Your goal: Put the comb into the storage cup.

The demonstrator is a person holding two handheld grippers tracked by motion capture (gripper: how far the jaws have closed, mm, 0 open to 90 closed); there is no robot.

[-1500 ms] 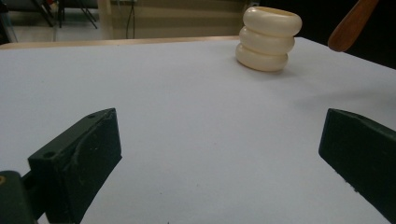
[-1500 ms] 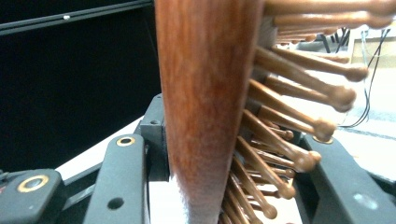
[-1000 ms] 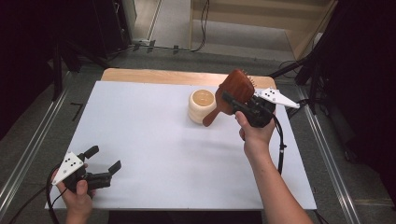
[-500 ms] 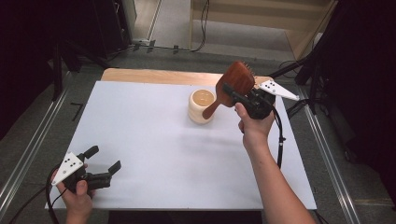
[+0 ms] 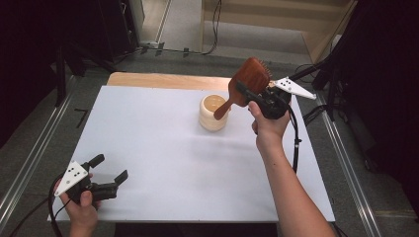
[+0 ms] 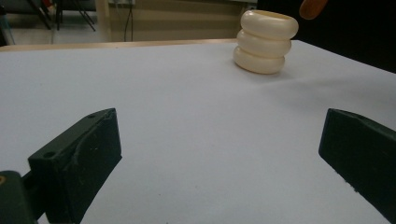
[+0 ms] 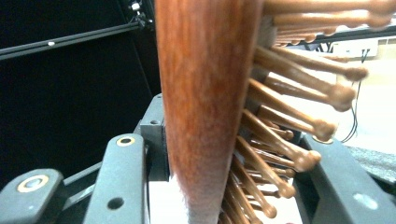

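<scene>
The right hand-held gripper point(image 5: 257, 96) clamps the brush point(image 5: 247, 81) by its head, handle tip over the cup point(image 5: 213, 113) at the desk's point(image 5: 163, 148) one o'clock. Grasping looks done; seating remains. The left hand-held gripper point(image 5: 106, 170) waits wide, empty, at seven o'clock.

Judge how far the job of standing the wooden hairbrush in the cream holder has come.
Done: the right tongs are shut on the hairbrush, gripped at its head and lifted off the table. In hand: its handle slants down over the cream holder, the tip near its rim. Left: lowering the handle in and letting go. The left tongs rest open near the table's front edge.
</scene>
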